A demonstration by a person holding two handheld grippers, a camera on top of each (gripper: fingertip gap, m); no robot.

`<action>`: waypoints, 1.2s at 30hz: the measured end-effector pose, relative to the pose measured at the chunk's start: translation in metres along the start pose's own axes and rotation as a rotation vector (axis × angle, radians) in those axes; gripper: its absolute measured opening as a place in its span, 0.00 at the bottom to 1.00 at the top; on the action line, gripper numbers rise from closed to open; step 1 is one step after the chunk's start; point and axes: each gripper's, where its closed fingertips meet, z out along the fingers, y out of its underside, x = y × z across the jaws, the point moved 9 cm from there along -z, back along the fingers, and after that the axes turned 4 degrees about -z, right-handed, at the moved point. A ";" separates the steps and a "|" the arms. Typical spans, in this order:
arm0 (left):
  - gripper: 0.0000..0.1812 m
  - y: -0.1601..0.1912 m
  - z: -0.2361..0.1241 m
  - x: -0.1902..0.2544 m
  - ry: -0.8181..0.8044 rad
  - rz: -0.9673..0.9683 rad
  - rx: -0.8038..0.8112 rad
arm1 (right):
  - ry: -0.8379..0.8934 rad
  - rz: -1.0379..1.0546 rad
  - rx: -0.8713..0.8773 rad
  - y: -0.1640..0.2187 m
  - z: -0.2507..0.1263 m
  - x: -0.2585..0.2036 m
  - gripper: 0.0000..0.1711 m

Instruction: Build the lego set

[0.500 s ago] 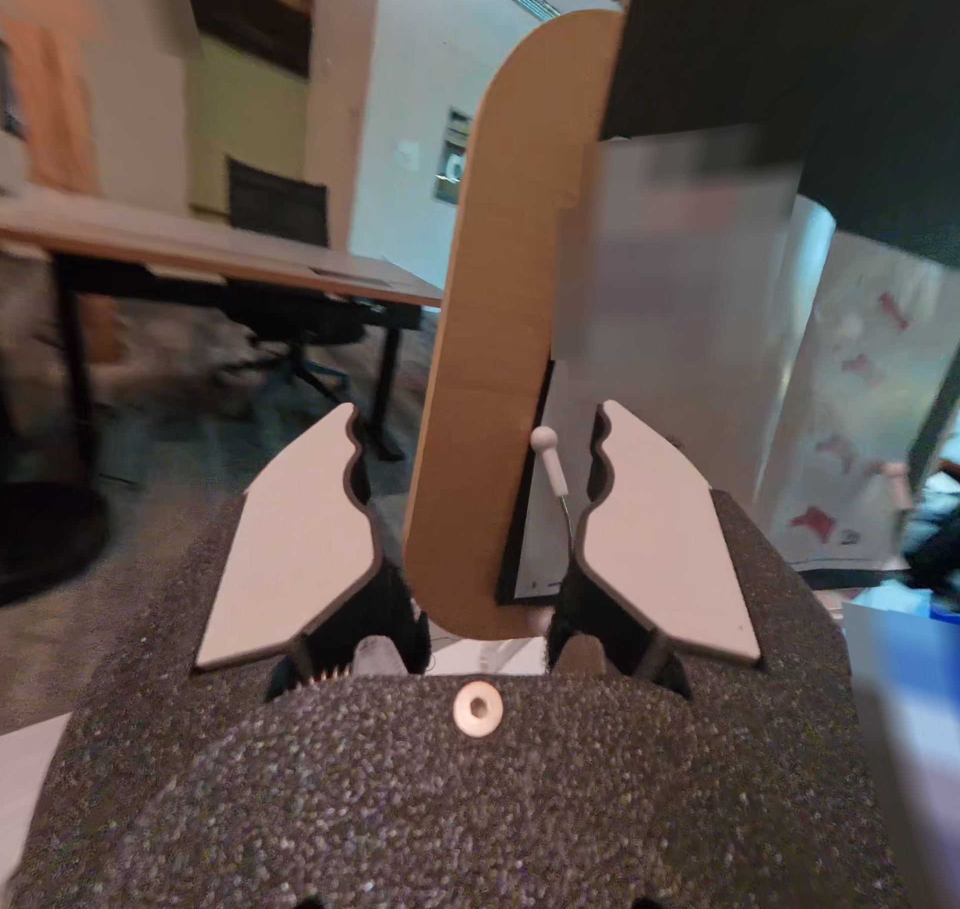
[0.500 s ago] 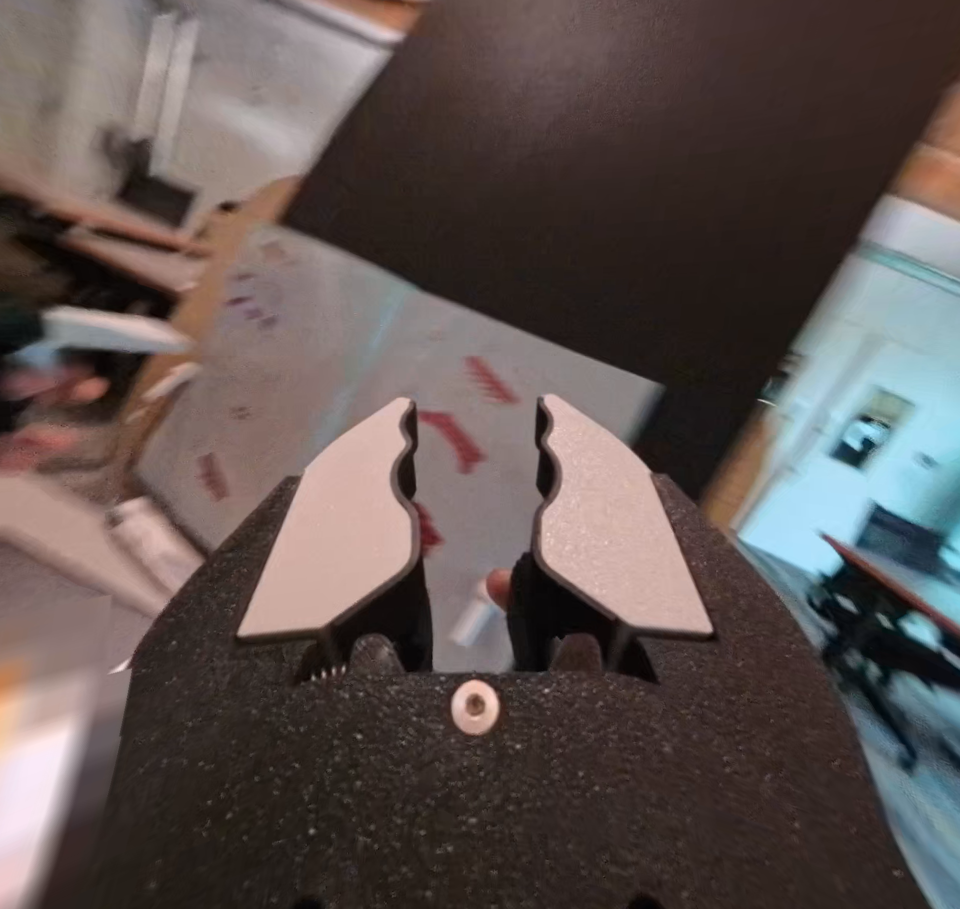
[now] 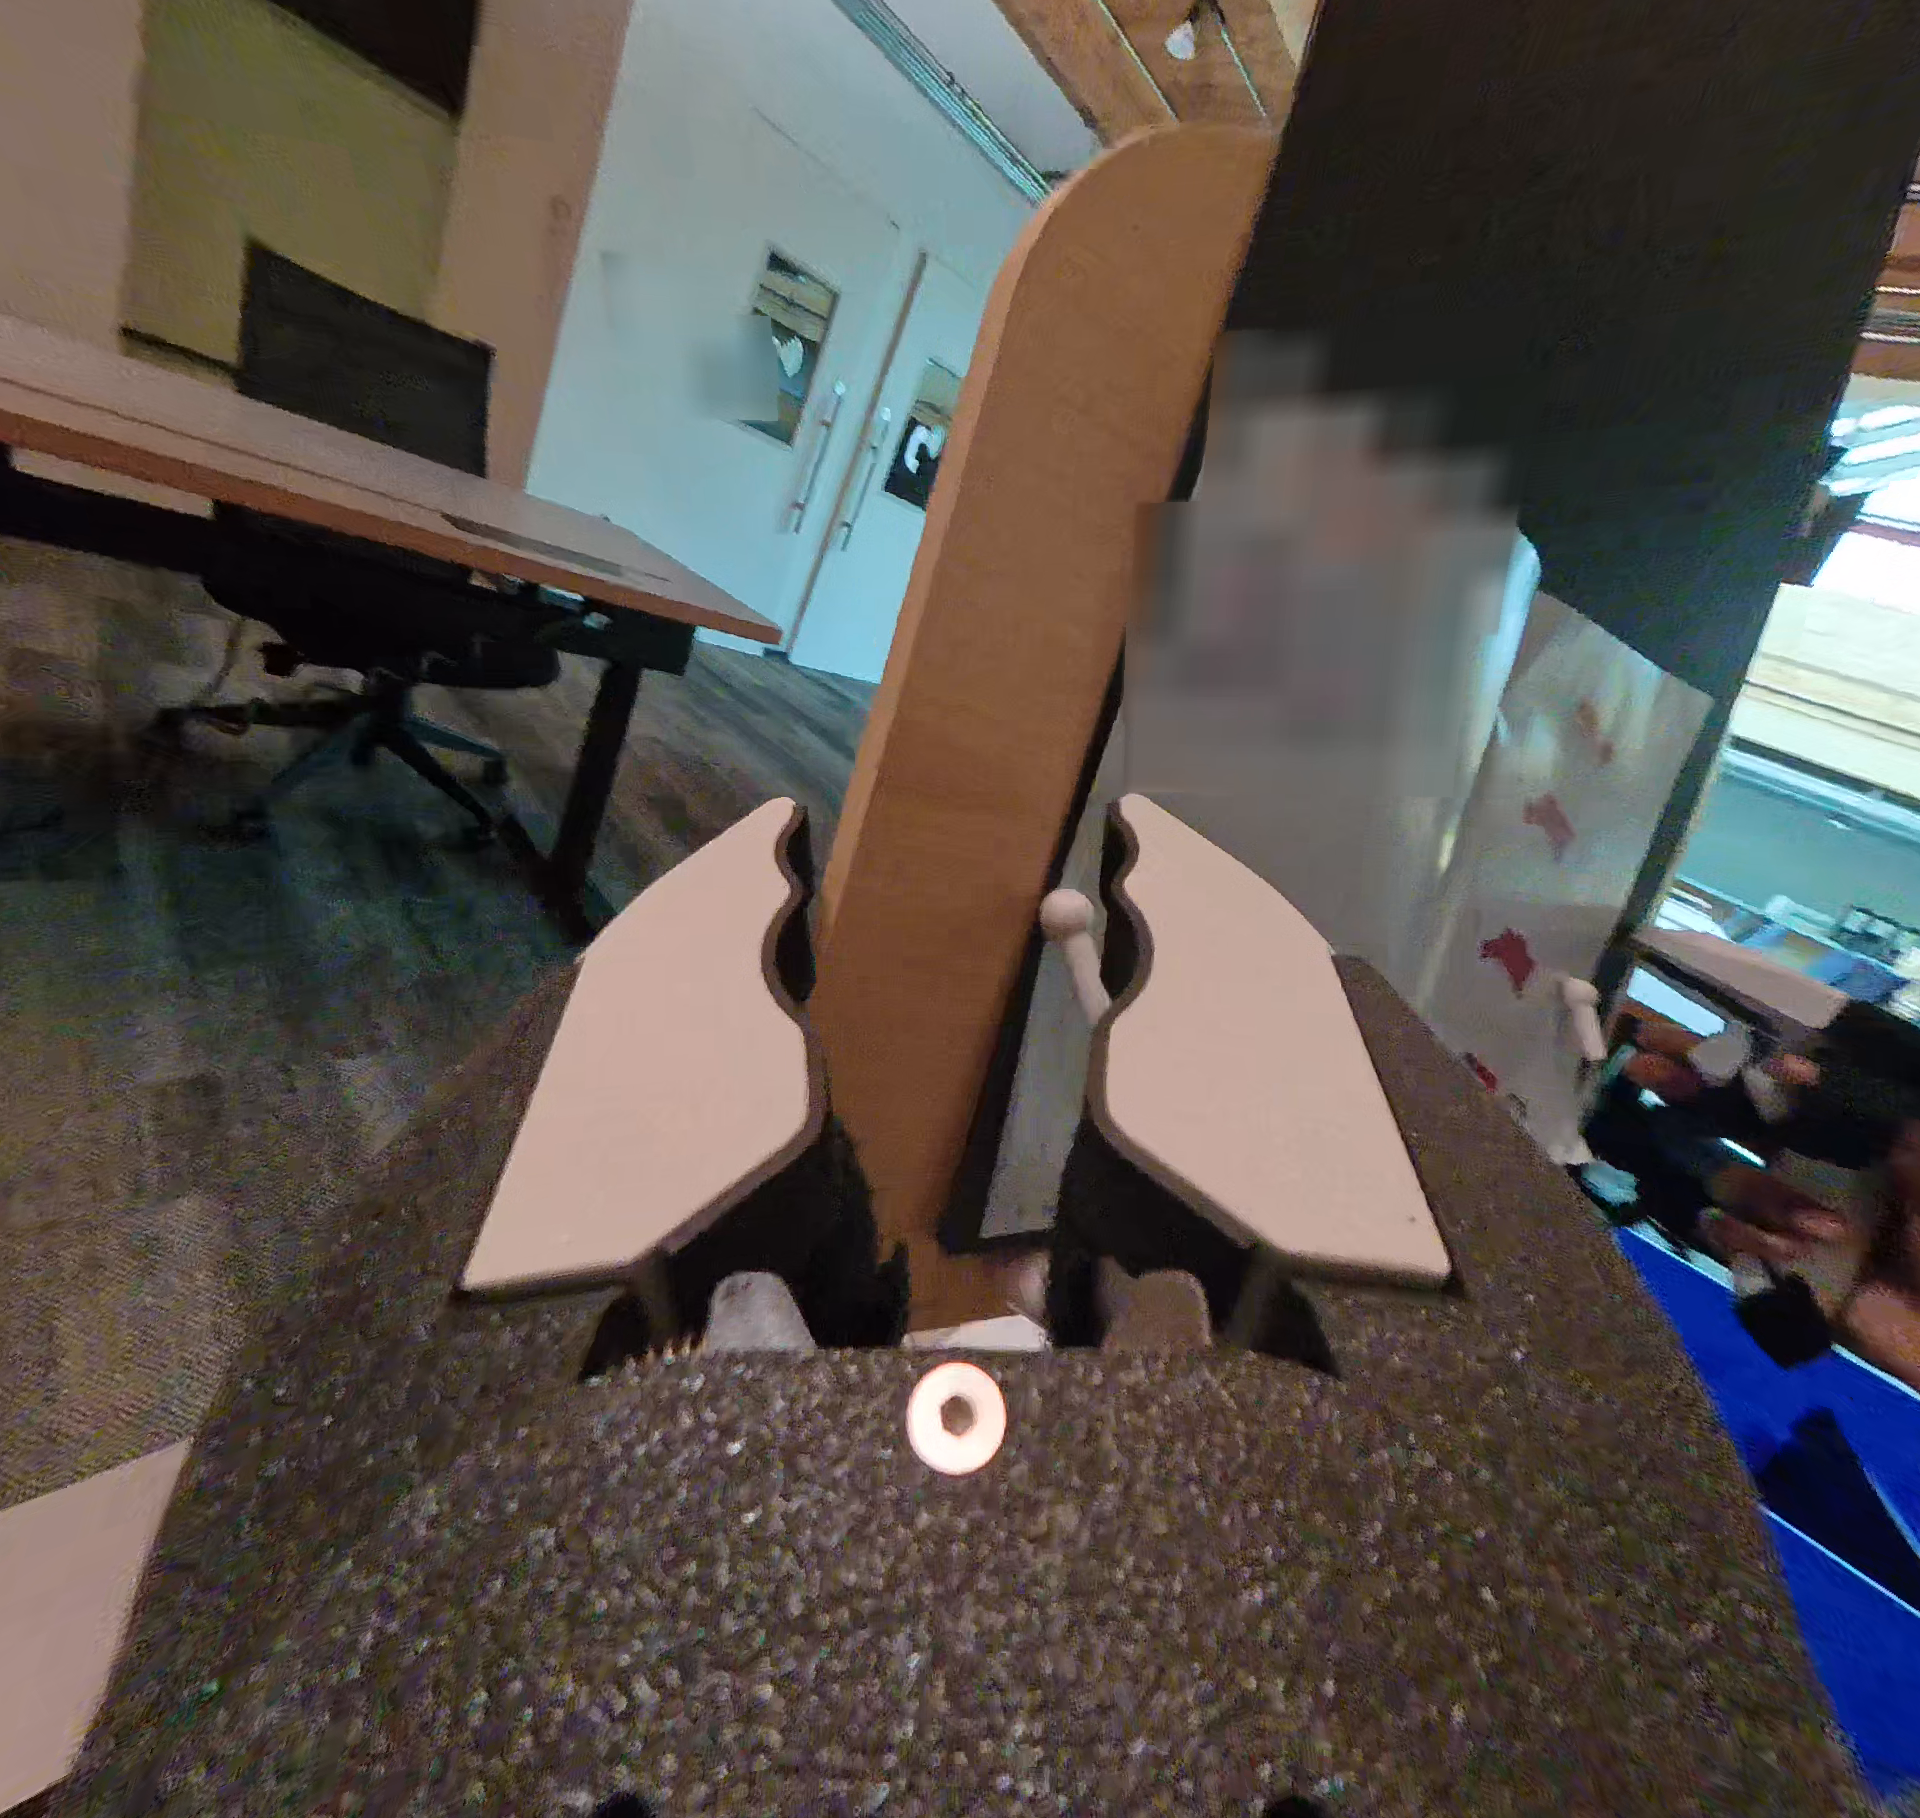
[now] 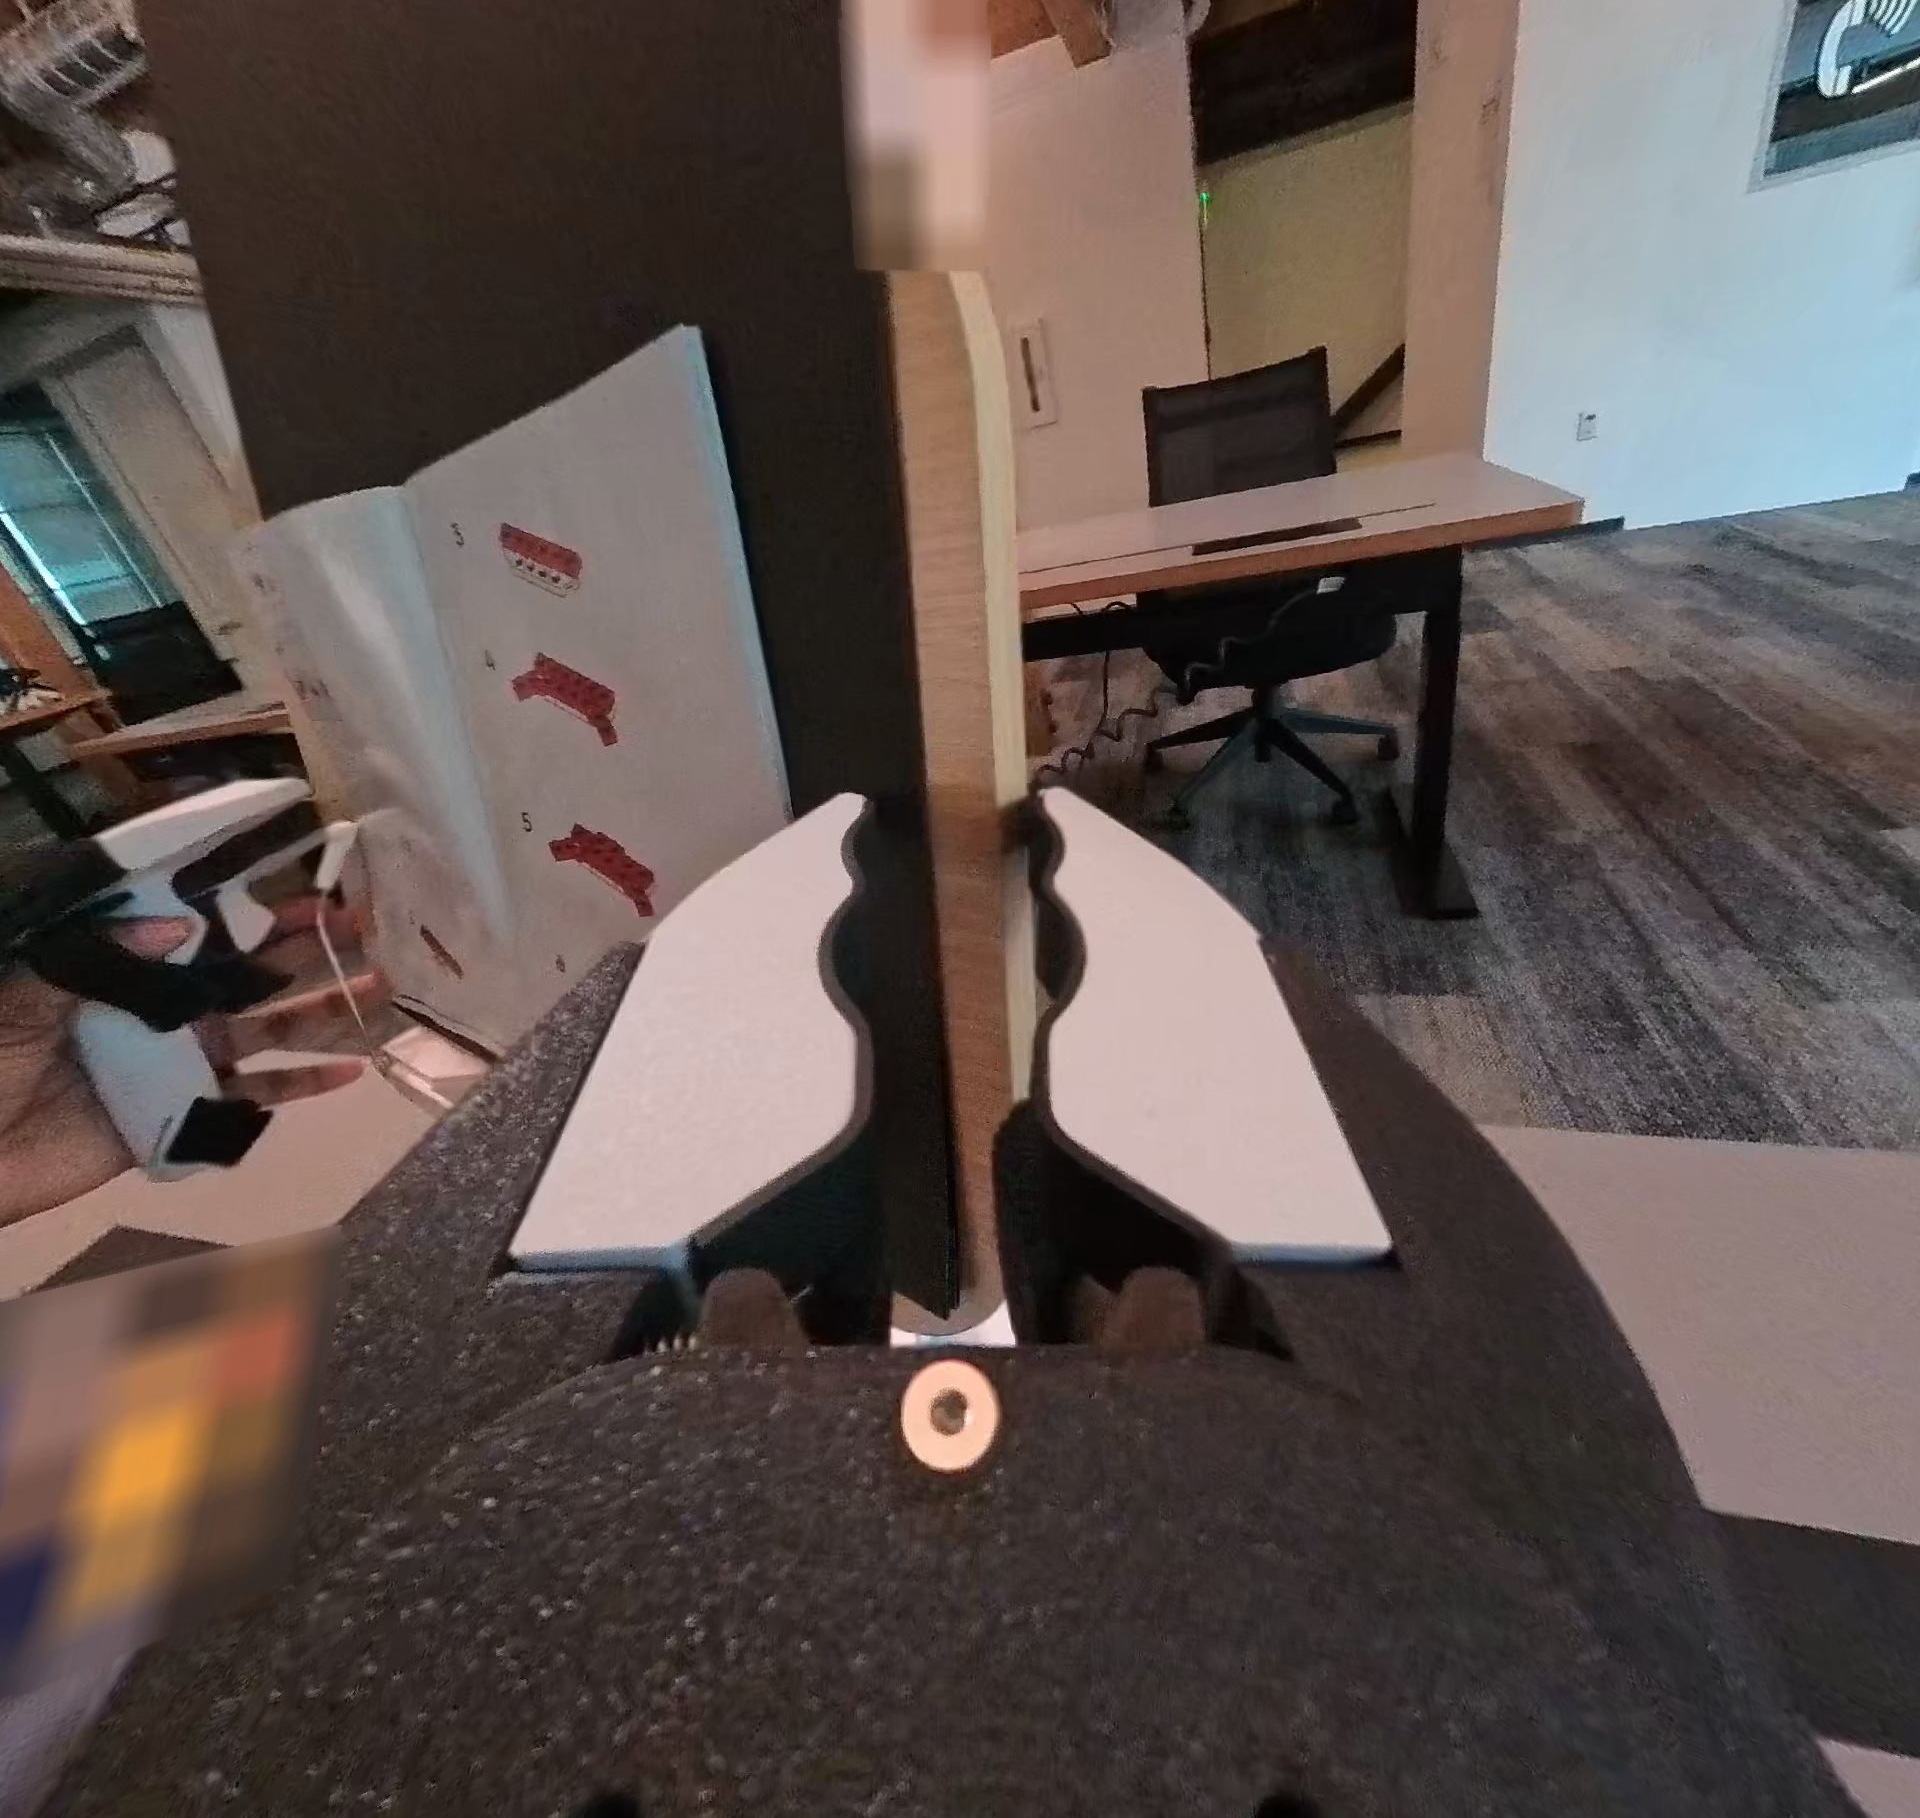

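Observation:
No loose bricks show in either view. An open instruction booklet (image 4: pixel 582 729) with pictures of red brick assemblies leans upright against a black divider panel (image 4: pixel 520 210); it also shows in the left wrist view (image 3: pixel 1538 833). My left gripper (image 3: pixel 956 833) is open and empty, pointing at the panel's wooden end (image 3: pixel 1039 573). My right gripper (image 4: pixel 951 812) is open with a narrow gap, and the wooden end (image 4: pixel 951 573) shows edge-on through the gap. The left gripper, white and held by a hand, also shows at the left of the right wrist view (image 4: pixel 197 854).
A small white knob on a thin stem (image 3: pixel 1070 911) stands by the panel's foot. A blue object (image 3: pixel 1818 1405) lies at the right. A desk (image 4: pixel 1299 521) and an office chair (image 4: pixel 1268 646) stand beyond on the carpet. The white tabletop (image 4: pixel 1662 1301) runs to the right. My right fingertips sit around 30 cm from my left ones.
The right wrist view has swung from a tilted look at the booklet to face the panel's end squarely, and its jaws stand a little closer. The left view has tilted slightly upward.

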 end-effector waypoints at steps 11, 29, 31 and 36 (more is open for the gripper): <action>0.31 0.003 -0.027 0.020 -0.023 0.034 -0.019 | 0.040 -0.003 -0.090 0.002 0.010 0.013 0.09; 0.58 -0.055 -0.278 0.426 1.034 -0.676 0.583 | -0.138 0.019 0.072 -0.061 -0.164 -0.085 0.51; 0.63 -0.047 -0.325 0.476 1.163 -0.568 0.592 | -0.197 0.018 0.029 -0.057 -0.186 -0.095 0.54; 0.66 -0.027 -0.386 0.523 1.253 -0.404 0.517 | -0.264 -0.049 -0.076 -0.028 -0.229 -0.111 0.58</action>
